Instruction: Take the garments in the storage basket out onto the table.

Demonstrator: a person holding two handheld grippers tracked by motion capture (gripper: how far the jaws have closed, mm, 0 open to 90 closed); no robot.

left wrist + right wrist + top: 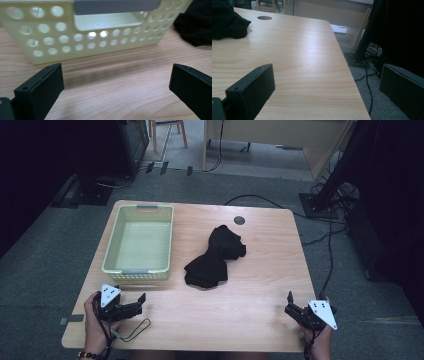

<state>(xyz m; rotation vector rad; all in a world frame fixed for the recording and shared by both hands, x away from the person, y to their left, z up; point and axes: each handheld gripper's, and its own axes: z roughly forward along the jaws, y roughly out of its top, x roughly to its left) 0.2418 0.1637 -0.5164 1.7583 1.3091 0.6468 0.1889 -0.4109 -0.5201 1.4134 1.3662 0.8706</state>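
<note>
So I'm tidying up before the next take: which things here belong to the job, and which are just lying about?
In the job:
crumpled black cloth
pale green perforated plastic basket
left gripper, jaws open
right gripper, jaws open

Lying about:
loose black cables on the grey carpet
wooden chair legs beyond the light wooden table

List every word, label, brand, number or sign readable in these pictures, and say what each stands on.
None: no readable text on the basket, the black cloth, the table, the left gripper or the right gripper.
</note>
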